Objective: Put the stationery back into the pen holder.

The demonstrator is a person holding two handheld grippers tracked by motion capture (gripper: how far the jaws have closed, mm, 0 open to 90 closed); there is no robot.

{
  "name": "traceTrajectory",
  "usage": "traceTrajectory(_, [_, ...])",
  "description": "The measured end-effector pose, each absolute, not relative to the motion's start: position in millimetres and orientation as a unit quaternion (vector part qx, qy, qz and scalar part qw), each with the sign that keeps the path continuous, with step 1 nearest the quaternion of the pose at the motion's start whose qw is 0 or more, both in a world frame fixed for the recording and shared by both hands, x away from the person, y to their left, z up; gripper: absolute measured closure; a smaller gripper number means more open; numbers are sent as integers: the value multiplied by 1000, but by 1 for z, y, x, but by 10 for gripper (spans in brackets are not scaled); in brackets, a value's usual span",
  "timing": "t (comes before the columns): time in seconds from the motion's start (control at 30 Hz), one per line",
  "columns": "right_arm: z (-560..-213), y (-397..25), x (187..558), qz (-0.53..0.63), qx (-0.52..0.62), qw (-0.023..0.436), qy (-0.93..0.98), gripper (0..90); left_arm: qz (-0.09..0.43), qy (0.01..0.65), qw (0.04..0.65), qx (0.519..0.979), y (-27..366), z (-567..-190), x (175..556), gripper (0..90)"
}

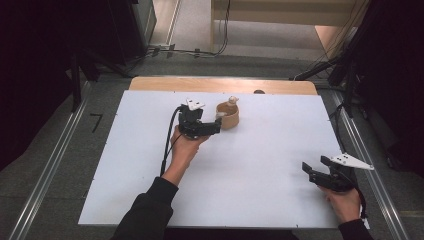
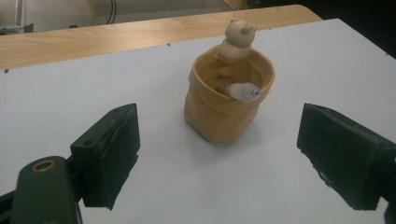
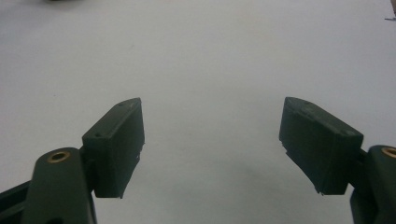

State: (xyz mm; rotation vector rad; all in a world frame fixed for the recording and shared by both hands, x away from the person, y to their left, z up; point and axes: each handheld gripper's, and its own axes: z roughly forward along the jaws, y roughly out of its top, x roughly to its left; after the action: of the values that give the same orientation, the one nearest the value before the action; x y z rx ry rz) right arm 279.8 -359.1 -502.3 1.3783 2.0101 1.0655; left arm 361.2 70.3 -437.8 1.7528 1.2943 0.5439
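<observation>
A tan soft pouch stands upright on the white board, toward the back middle. A small cream bear figure perches on its far rim, and a white tube leans inside. My left gripper is open just in front of the pouch, nothing between its jaws, which do not touch it. My right gripper is open and empty over bare board at the front right.
The white board covers most of a wooden table whose far edge shows behind it. Metal rails run along both sides on the floor. Cables lie beyond the table.
</observation>
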Motion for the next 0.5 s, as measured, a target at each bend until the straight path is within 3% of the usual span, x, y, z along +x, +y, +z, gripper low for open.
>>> traceTrajectory(0.5, [-503, -359, 280, 389, 504, 237, 734, 209, 218, 527, 436, 696, 83, -446, 349, 137])
